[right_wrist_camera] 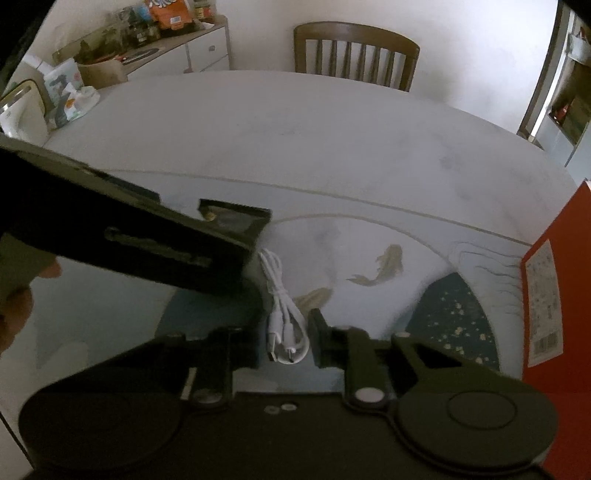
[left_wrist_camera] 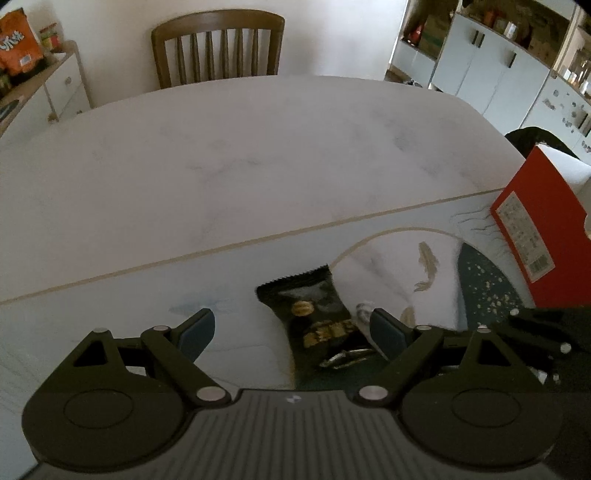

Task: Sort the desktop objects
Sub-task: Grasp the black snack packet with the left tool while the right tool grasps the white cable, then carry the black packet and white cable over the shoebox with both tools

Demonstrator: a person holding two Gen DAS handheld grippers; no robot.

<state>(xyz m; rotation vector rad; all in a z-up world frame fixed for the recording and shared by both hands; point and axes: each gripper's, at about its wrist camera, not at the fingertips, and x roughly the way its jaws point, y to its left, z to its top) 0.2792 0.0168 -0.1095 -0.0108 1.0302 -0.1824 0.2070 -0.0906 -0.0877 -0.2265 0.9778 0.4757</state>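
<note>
Red box (left_wrist_camera: 535, 236) stands at 3 o'clock on the tabletop (left_wrist_camera: 240, 166), white label panel facing inward; its interior is not visible from either wrist view, so contents cannot be told.

Left gripper (left_wrist_camera: 291, 330): jaws spread wide, holding nothing. Black snack packet (left_wrist_camera: 317, 317) with gold print lies flat on the fish-patterned mat (left_wrist_camera: 388, 266), between the two fingers and nearer the right one. A small crinkled silver wrapper (left_wrist_camera: 364, 310) sits at the packet's 3 o'clock edge, just beside the right finger pad (left_wrist_camera: 386, 332).

Right gripper (right_wrist_camera: 284, 341): jaws parted around a coiled white USB cable (right_wrist_camera: 284, 317) on the mat. The cable bundle lies between the fingers, its connectors toward the gripper body. Right finger stands just beside the coil; contact cannot be told. The left finger is partly hidden by the dark body of the other gripper, which crosses from 9 o'clock.

Wooden chair (left_wrist_camera: 218, 48) at 12 o'clock beyond the tabletop. Sideboard (right_wrist_camera: 177, 51) at 10 o'clock carries an orange bag (right_wrist_camera: 168, 11) and jars.
</note>
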